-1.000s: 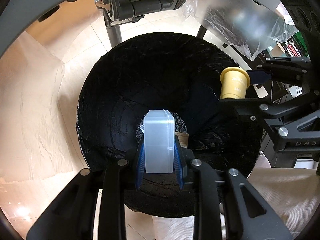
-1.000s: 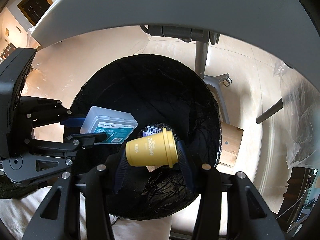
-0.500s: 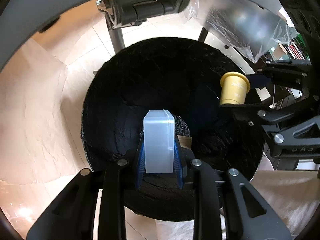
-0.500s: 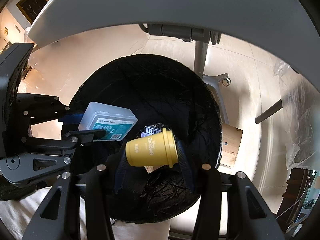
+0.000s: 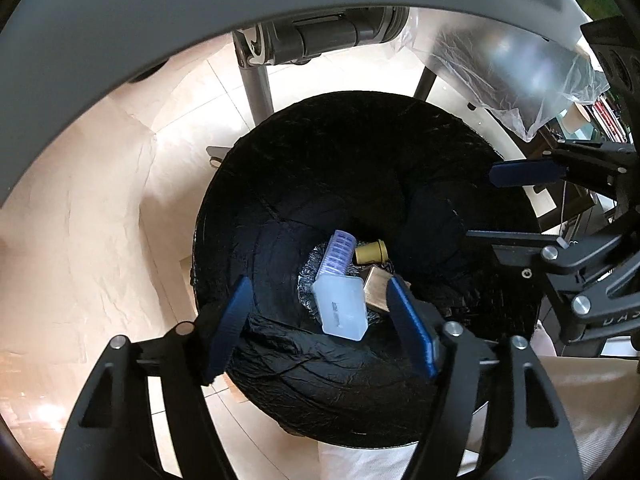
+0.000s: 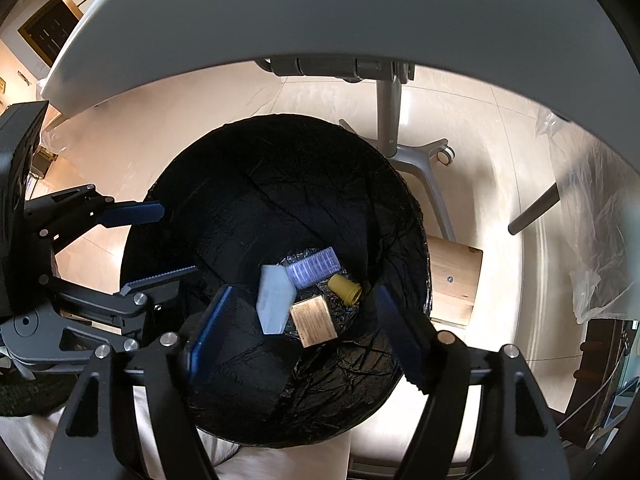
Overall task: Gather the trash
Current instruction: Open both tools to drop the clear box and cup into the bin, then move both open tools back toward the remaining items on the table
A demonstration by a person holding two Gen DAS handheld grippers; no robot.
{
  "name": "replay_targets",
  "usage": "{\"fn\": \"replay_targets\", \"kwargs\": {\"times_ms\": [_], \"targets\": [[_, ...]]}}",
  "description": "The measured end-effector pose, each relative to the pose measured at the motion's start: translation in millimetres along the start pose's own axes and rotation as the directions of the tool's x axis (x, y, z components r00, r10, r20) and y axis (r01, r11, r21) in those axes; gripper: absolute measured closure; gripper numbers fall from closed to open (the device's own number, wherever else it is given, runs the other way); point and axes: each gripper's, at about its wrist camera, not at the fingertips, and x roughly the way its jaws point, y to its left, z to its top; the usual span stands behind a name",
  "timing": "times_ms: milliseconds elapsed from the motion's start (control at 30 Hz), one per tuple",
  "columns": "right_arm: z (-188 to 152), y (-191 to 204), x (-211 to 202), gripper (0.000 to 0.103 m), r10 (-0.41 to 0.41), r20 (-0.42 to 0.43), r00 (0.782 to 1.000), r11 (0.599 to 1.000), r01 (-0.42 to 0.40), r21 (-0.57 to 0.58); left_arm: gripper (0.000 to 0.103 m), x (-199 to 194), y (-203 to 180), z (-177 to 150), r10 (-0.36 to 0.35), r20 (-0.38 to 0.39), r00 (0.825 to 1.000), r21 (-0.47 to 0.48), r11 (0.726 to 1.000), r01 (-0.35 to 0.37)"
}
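Observation:
A bin lined with a black bag (image 5: 360,152) (image 6: 280,168) fills both views from above. At its bottom lie a translucent plastic box (image 5: 342,308) (image 6: 274,298), a yellow cup (image 5: 370,252) (image 6: 344,288) on its side, a purple ribbed tube (image 5: 338,252) and a brown carton (image 6: 314,320). My left gripper (image 5: 318,292) hangs over the bin, its jaws opening with nothing between them. My right gripper (image 6: 305,294) hangs beside it, jaws likewise opening and empty. Each gripper also shows at the edge of the other's view.
A grey stand with a castor foot (image 6: 416,160) rises behind the bin on the beige tiled floor. A wooden block (image 6: 454,280) sits against the bin's right side. Clear plastic sheeting (image 5: 520,72) hangs at the upper right. White cloth lies at the near edge.
Both grippers have gone from shut to open. The translucent box has dropped from the left gripper and the yellow cup from the right; both now lie at the bin's bottom.

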Motion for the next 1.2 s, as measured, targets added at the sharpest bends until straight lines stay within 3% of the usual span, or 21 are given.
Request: {"fn": "replay_targets", "kwargs": {"times_ms": [133, 367, 867, 1200], "targets": [[-0.6, -3.2, 0.8, 0.023, 0.022, 0.001, 1.0, 1.0, -0.022, 0.016, 0.022, -1.0, 3.3, -0.2, 0.002, 0.008, 1.0, -0.019, 1.0, -0.002], [-1.1, 0.5, -3.6, 0.004, 0.059, 0.015, 0.998, 0.998, -0.059, 0.008, 0.022, -3.6, 3.8, -3.1, 0.014, 0.014, 1.0, -0.021, 1.0, -0.014], [1.3, -11.2, -28.0, 0.004, 0.021, 0.061, 0.998, 0.998, -0.024, 0.055, 0.022, -23.4, 8.7, -5.3, 0.008, 0.057, 0.998, -0.04, 0.999, -0.006], [8.3, 5.0, -127.4, 0.004, 0.092, 0.221, 0.971, 0.996, -0.086, -0.034, 0.022, -100.2, 3.3, -1.6, 0.014, 0.185, 0.983, -0.001, 1.0, -0.014]]}}
